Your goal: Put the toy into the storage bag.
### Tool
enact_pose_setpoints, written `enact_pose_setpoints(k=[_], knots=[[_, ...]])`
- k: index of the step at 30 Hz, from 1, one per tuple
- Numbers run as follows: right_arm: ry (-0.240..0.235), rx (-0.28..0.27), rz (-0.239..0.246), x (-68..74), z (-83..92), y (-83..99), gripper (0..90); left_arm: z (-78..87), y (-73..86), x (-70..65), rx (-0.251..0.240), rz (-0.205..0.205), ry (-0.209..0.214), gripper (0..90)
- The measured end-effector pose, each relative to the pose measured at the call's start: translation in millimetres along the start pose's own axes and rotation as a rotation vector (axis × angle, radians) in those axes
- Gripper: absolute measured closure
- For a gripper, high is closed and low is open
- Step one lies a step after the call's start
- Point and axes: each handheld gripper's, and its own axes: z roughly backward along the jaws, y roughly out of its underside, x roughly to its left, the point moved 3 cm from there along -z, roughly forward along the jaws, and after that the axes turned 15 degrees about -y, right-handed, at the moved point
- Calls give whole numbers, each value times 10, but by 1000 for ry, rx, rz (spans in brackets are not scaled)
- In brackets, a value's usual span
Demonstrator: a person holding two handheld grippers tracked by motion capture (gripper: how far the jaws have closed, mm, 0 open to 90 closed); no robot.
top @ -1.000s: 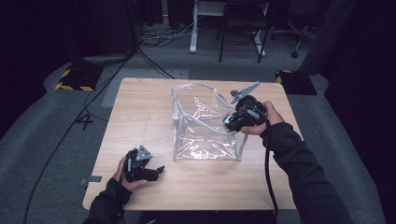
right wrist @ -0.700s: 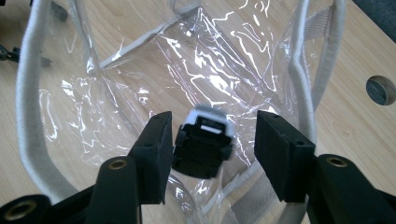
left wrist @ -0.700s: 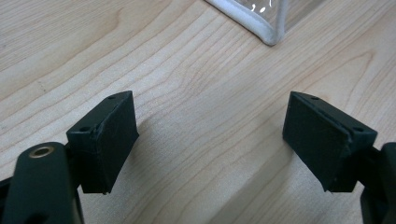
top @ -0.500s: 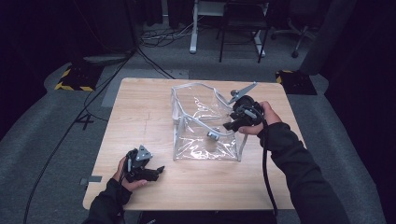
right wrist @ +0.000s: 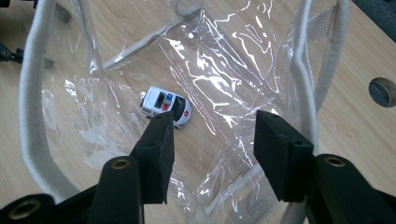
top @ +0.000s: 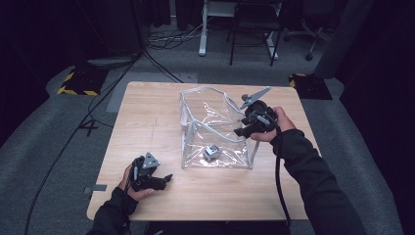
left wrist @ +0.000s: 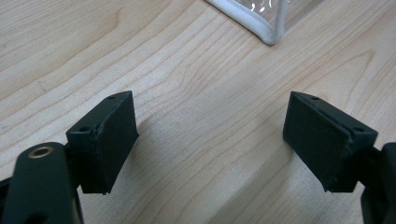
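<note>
Toy car (right wrist: pixel 166 106): lies on the floor of the clear bag (top: pixel 195 139), toward its near side.
Right gripper (right wrist: pixel 212 140): over the bag's right rim, fingers apart, gripping nothing.
Left gripper (left wrist: pixel 210 135): near-left on the bench (top: pixel 147 112), fingers wide open, empty.

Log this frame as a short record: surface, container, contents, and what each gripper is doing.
surface: wooden table
container: clear plastic bag with white trim, standing open
contents: white toy car lying on the bag's floor
left gripper: open, nothing between the jaws, low over bare table near the bag's corner
right gripper: jaws apart, holding nothing, above the bag's mouth, pointing in toward the car
</note>
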Motion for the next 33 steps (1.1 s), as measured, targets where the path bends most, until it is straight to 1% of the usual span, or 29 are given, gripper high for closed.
enact_pose_setpoints(k=[5, 6, 9, 10, 12, 14, 16, 17, 19, 21, 22, 25, 28, 30, 33], knots=[[7, -16, 2, 4, 9, 9, 480, 1, 0, 0, 0, 0, 1, 180], [4, -21, 14, 8, 4, 13, 479, 1, 0, -1, 0, 0, 2, 180], [6, -32, 19, 9, -5, 35, 477, 0, 0, 0, 0, 0, 1, 180], [12, -36, 31, 4, -3, 42, 477, 0, 0, 0, 0, 0, 1, 180], [13, -49, 29, 2, -1, 51, 473, 0, 0, 0, 0, 0, 0, 180], [18, -69, 44, 8, 5, 52, 460, 0, 0, 0, 0, 0, 1, 180], [22, -93, 77, 20, 16, 55, 456, 0, 0, 0, 0, 1, 1, 180], [28, -98, 77, 27, 16, 56, 453, 0, 0, 0, 0, 0, 1, 180], [39, -116, 96, 27, 16, 61, 449, 0, 0, 0, 0, 0, 1, 180], [43, -132, 105, 31, 18, 67, 444, 0, 0, 0, 0, 0, 1, 180], [48, -142, 99, 40, 22, 69, 442, 0, 0, 0, 0, 0, 1, 180], [53, -184, 104, 40, 44, 69, 437, 0, 0, 0, 0, 0, 1, 180], [62, -214, 115, 44, 71, 67, 420, 0, 0, 0, 0, 0, 1, 180], [68, -234, 110, 49, 91, 68, 408, 0, 0, 0, 0, 0, 0, 180], [88, -267, 134, 58, 128, 73, 395, 0, 0, 0, 0, 0, 0, 180]])
